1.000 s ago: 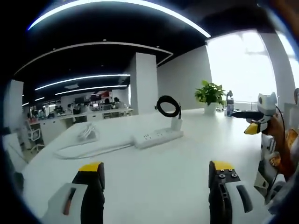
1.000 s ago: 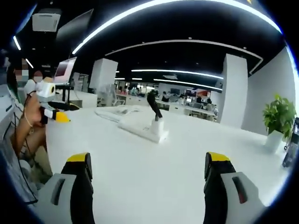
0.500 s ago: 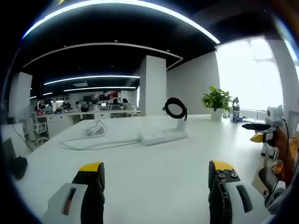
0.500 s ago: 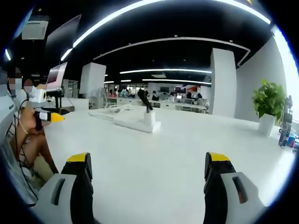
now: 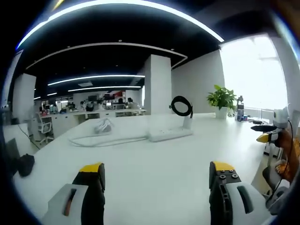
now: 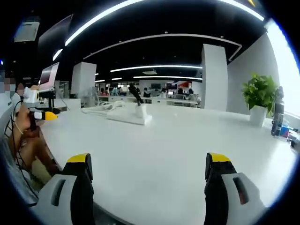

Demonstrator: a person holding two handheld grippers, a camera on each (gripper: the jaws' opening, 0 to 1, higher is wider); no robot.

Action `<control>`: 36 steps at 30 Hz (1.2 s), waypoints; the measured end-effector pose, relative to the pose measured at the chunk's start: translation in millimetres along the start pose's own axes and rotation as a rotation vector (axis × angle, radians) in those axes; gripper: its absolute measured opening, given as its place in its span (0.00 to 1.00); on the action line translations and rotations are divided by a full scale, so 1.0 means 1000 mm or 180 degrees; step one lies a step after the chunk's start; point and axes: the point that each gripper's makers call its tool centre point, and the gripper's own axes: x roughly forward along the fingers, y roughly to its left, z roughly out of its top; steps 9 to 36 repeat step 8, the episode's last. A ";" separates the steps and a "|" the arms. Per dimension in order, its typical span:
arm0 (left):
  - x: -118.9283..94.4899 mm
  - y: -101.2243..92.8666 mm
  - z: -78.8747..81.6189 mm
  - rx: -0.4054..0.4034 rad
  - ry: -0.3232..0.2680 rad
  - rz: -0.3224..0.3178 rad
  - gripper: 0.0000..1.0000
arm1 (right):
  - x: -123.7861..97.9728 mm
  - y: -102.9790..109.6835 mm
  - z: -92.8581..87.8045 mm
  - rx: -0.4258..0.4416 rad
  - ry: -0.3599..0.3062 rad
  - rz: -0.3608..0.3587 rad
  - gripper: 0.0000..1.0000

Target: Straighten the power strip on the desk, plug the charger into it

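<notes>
Strip [image 5: 170,134] lies far across the desk [image 5: 154,178] with the charger [image 5: 187,123] upright at its end, so both released, empty grippers, left [image 5: 154,176] and right [image 6: 149,174], should stay low and approach squarely.

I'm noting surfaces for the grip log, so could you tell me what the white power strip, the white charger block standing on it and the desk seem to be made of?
The white power strip looks like smooth moulded plastic, faintly glossy. The white charger block, standing at one end of it with a black coiled cable above, seems the same plastic; the cable looks rubbery. The white desk looks like matte laminate, though that is uncertain.
</notes>
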 end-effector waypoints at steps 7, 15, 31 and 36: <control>-0.002 0.000 -0.001 -0.0019 0.0001 0.0004 0.93 | 0.001 0.004 -0.004 -0.0001 0.0041 0.0058 1.00; -0.002 0.001 -0.002 -0.0018 0.0014 0.0013 0.93 | 0.000 0.005 -0.004 0.0001 0.0047 0.0065 1.00; -0.002 0.001 -0.002 -0.0018 0.0014 0.0013 0.93 | 0.000 0.005 -0.004 0.0001 0.0047 0.0065 1.00; -0.002 0.001 -0.002 -0.0018 0.0014 0.0013 0.93 | 0.000 0.005 -0.004 0.0001 0.0047 0.0065 1.00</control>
